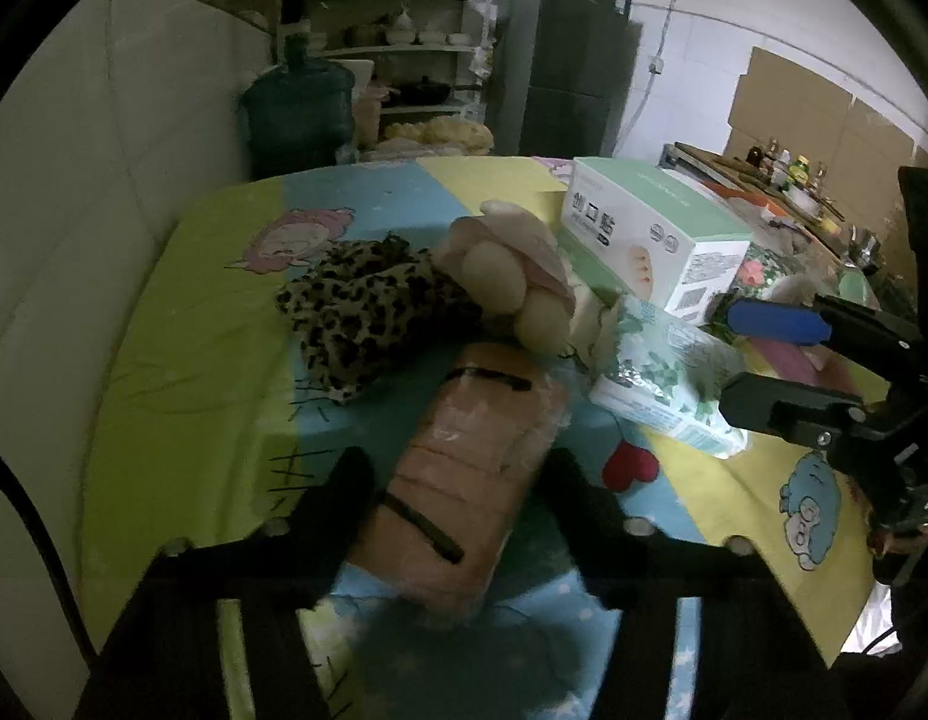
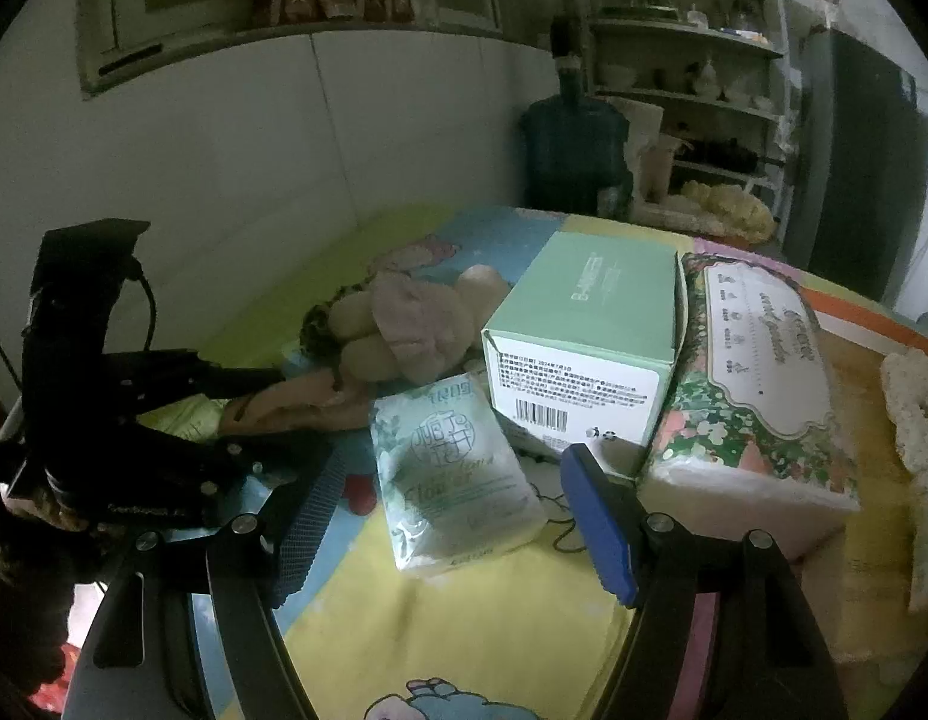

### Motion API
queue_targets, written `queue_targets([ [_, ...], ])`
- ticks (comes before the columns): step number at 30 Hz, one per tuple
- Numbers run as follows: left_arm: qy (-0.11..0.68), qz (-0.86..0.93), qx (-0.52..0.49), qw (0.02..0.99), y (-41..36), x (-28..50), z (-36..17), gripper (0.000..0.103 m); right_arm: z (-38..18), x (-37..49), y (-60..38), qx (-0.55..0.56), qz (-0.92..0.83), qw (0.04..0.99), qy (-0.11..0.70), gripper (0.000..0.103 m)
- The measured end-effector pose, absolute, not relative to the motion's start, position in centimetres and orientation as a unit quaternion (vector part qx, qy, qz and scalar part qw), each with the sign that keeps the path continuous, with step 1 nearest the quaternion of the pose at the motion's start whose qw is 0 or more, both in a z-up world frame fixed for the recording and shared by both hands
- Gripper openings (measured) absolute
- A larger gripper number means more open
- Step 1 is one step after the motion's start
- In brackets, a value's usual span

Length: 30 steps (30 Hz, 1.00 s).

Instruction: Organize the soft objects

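Note:
A pink wrapped bundle with black bands (image 1: 469, 456) lies on the cartoon-print table cover (image 1: 182, 360), between the fingers of my left gripper (image 1: 458, 483), which looks open around it. A leopard-print cloth (image 1: 362, 312) and a plush toy (image 1: 511, 276) lie beyond it. A small green tissue pack (image 2: 452, 480) lies between the blue-padded fingers of my right gripper (image 2: 452, 516), which is open. The pack (image 1: 667, 378) and the right gripper (image 1: 757, 354) show in the left wrist view too. The left gripper (image 2: 272, 396) shows at the left of the right wrist view.
A mint-green carton (image 2: 583, 348) stands behind the tissue pack. A large floral tissue pack (image 2: 757, 384) lies to its right, then a pale fluffy item (image 2: 919, 414) at the table's right edge. A water jug (image 1: 299, 108), shelves and a fridge (image 1: 559, 60) stand behind the table.

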<state>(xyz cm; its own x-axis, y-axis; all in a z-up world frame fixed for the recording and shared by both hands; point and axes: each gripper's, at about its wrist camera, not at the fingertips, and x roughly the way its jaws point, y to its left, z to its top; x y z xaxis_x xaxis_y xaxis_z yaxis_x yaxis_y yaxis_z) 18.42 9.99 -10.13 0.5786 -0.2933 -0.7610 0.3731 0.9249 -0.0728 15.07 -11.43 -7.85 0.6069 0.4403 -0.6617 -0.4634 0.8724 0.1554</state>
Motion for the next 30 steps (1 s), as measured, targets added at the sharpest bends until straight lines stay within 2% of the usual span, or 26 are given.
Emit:
queue_targets([
  [9,0.411,-0.206,0.022,0.888,10.4,17.8,-9.8,0.048,-8.7,16.6,-11.0,-0.016,0.255,0.884,0.391,0.075],
  [27,0.388,-0.159,-0.009,0.908,11.2,16.3,-9.6,0.045,-9.9,18.1,-9.3,-0.047,0.243,0.872,0.423,0.076],
  [30,0.387,-0.156,-0.010,0.909,11.2,16.1,-9.7,0.045,-10.1,18.1,-8.9,-0.056,0.240,0.871,0.424,0.072],
])
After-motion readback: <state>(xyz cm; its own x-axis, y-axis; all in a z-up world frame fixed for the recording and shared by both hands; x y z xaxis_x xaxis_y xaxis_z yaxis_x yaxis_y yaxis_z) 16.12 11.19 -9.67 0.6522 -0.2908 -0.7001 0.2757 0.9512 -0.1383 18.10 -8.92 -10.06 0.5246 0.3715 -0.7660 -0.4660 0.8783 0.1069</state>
